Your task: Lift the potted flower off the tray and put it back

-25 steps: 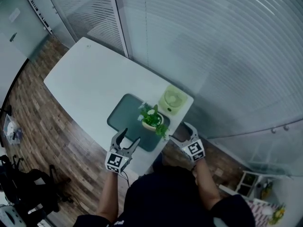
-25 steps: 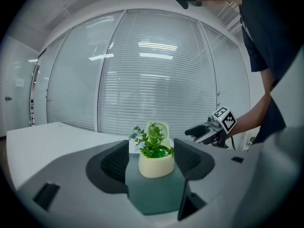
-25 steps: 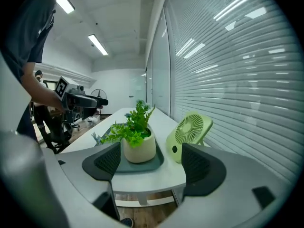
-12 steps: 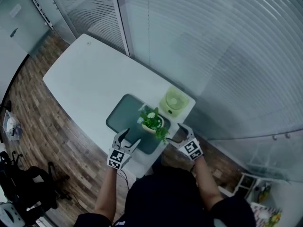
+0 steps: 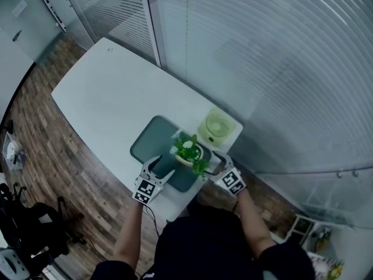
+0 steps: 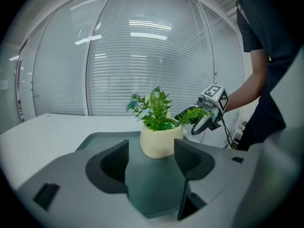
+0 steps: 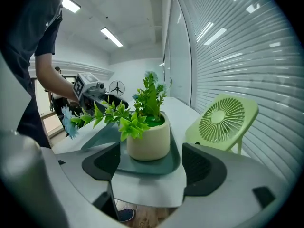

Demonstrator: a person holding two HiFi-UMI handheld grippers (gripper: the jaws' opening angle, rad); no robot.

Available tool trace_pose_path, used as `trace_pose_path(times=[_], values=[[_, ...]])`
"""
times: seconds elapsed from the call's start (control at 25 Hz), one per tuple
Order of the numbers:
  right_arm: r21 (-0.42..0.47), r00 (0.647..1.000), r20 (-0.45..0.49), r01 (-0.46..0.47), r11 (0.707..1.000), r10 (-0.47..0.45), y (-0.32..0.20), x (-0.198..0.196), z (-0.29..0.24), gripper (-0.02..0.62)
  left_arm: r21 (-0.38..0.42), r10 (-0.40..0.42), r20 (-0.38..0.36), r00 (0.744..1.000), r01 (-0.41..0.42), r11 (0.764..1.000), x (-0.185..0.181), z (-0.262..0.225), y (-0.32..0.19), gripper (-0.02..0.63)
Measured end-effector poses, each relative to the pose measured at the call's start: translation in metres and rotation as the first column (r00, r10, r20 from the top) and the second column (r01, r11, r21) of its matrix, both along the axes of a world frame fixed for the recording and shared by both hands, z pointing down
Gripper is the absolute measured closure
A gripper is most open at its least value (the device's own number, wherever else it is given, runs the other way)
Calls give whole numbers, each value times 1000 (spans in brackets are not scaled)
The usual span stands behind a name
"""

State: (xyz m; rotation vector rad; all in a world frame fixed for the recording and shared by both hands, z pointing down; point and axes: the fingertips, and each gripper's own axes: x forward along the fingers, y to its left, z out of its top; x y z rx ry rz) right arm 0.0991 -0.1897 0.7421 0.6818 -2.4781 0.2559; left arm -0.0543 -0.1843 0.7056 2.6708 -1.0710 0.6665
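The potted flower stands on the tray; from above, its leaves hide most of the pot. The left gripper and right gripper flank it, jaws spread, clear of the pot.

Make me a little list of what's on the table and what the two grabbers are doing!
Table: white, long
Tray: dark green, near the table's edge
Flower pot: cream, green leaves, standing upright on the tray
Fan: small, light green, on the table beside the tray
Left gripper: open, aimed at the pot, not holding it
Right gripper: open, aimed at the pot from the other side, not holding it
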Motion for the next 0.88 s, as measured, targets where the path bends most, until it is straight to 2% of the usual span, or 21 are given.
trace_pose_path(times=[0.4,0.88], values=[[-27,998,-14,62,998,-62,-2,-15,5,224,-27,50,29,998,-50,998,14,15,-9,328],[-52,992,-8,126,991,-127,-7,-30,14,224,-25,150,79,986,-148,989,28,27,-18,328]])
